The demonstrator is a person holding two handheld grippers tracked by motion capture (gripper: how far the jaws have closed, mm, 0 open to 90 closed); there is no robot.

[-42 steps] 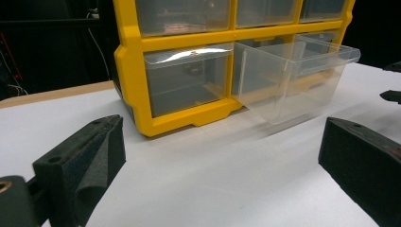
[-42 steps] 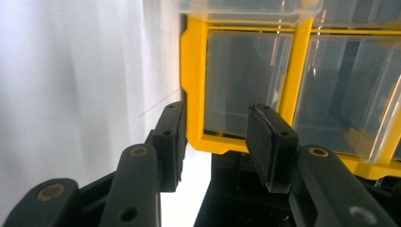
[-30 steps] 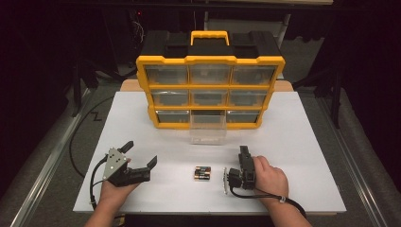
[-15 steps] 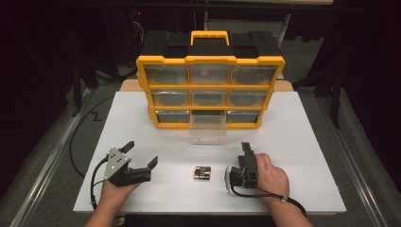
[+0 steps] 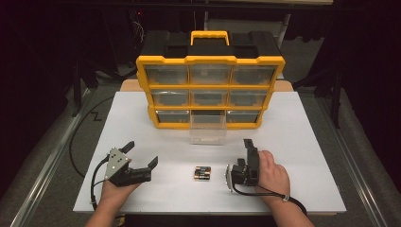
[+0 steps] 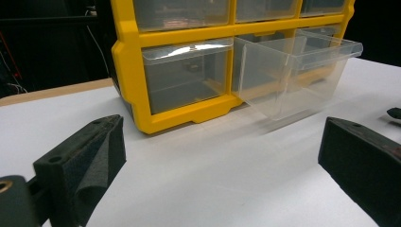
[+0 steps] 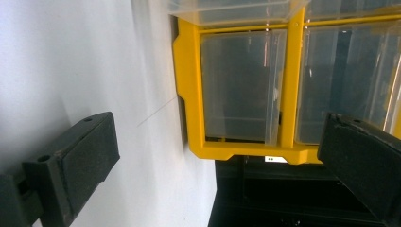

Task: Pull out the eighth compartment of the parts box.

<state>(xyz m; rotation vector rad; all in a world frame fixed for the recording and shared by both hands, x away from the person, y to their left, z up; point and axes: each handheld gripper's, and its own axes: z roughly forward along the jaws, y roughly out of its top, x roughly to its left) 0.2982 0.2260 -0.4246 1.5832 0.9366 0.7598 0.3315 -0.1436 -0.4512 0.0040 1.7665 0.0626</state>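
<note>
Batteries (image 5: 202,173), label perhaps orange-black, writing unreadable.

Lab bench, white table (image 5: 302,142), dark surround

glossy clear plastic drawer (image 6: 295,71), matt white table (image 5: 302,142).

White table (image 5: 302,142) carries it all: a yellow drawer organizer (image 5: 210,92) stands at twelve o'clock, its bottom-middle clear drawer (image 5: 208,127) pulled out; a small pack of batteries (image 5: 202,173) lies at six o'clock, well apart from the organizer.
</note>
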